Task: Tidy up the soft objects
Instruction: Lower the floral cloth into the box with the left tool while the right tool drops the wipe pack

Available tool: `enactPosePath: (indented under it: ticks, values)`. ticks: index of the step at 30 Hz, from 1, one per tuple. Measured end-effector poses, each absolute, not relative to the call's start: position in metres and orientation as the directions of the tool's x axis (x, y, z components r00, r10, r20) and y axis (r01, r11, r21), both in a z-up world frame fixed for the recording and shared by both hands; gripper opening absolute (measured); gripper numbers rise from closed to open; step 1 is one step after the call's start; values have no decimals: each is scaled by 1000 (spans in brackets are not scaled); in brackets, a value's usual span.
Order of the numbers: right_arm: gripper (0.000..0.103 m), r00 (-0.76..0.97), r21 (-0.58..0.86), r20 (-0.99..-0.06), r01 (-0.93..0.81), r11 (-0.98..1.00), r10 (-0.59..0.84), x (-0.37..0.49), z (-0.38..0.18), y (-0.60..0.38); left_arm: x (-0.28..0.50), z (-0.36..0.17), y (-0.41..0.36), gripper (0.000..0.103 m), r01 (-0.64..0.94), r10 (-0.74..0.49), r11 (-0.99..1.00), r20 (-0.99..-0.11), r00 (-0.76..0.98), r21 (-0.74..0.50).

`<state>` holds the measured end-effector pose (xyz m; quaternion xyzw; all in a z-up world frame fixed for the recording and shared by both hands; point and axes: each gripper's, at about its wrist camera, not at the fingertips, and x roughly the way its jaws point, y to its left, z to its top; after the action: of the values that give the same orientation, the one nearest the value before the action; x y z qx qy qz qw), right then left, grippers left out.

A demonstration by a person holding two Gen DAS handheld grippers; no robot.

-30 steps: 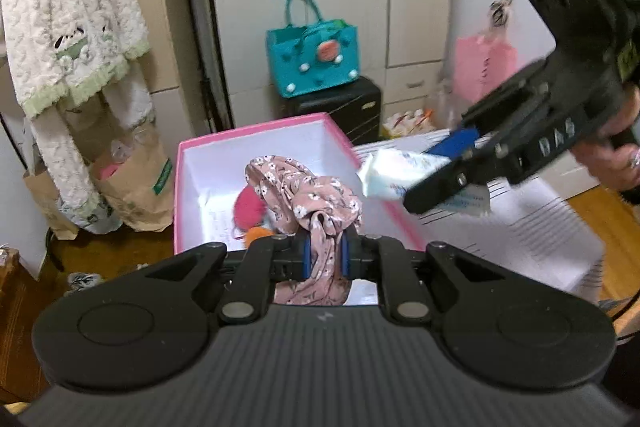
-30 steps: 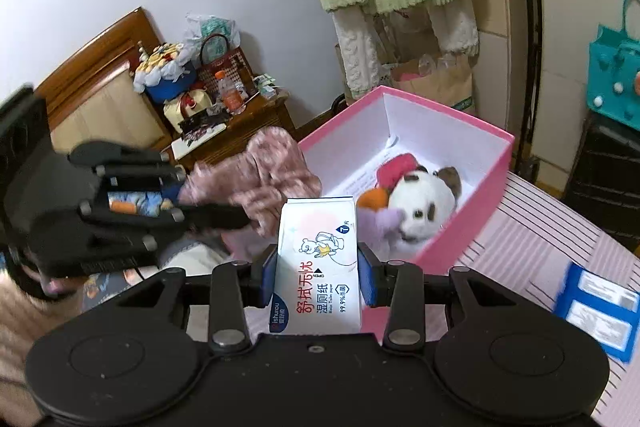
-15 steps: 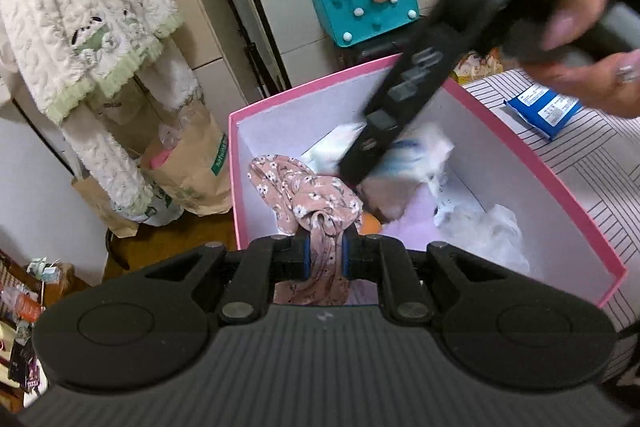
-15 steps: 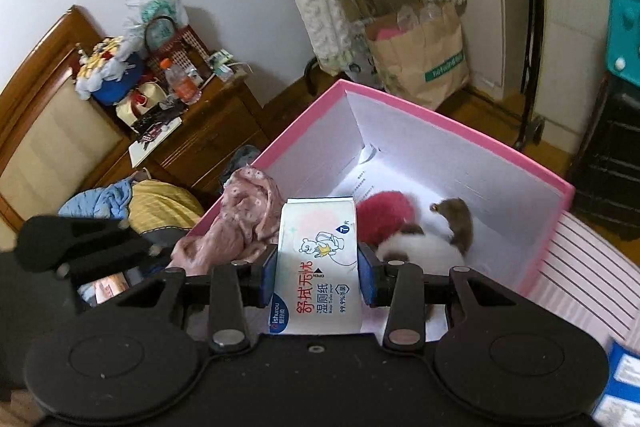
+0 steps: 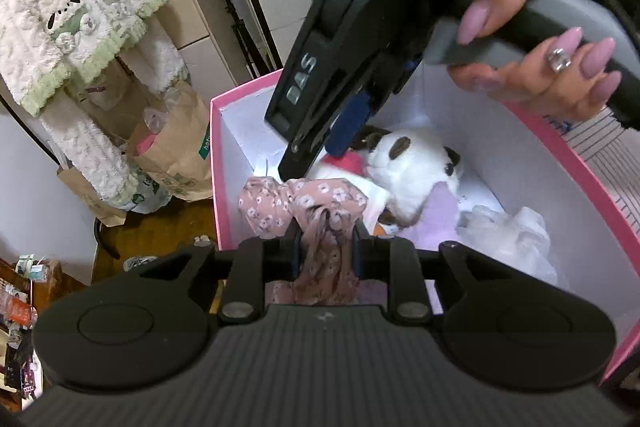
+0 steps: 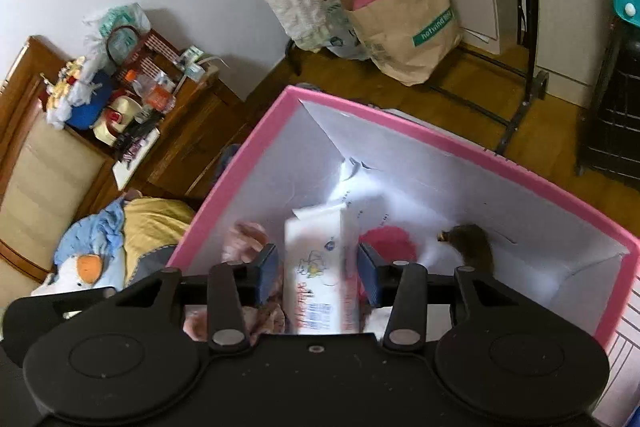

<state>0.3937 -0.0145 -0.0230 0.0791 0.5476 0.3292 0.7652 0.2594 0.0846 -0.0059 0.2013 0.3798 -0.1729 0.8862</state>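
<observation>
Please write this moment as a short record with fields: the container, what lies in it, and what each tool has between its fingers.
container: pink box, white inside, open on top
inside the box: white plush toy; a red soft thing partly hidden beside it
left tool: over the box, opening, floral cloth between its fingers
right tool: over the box, opening, wipes pack between its fingers, gaps visible on both sides
beside the box: brown paper bag on the floor
</observation>
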Motion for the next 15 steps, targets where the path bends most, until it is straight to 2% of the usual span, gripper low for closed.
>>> enactPosePath:
  ticks: [1, 3, 9, 15]
  values:
    - [50, 186, 487, -779, -421, 765, 598, 391, -19, -17, 257, -5, 84, 35, 453, -145, 860, -739, 658, 235]
    - [50, 199, 487, -768, -437, 756, 609, 385, -12, -24, 254, -4, 83, 40, 441, -125, 860, -732, 670, 257]
    - [51, 234, 449, -756, -494, 744, 611, 355, 9, -41, 247, 4, 89, 42, 429, -141, 880, -751, 646, 204]
    - [52, 278, 387, -745, -559, 733, 606, 314, 34, -56, 225, 18, 87, 51, 423, -143, 886, -756, 638, 189]
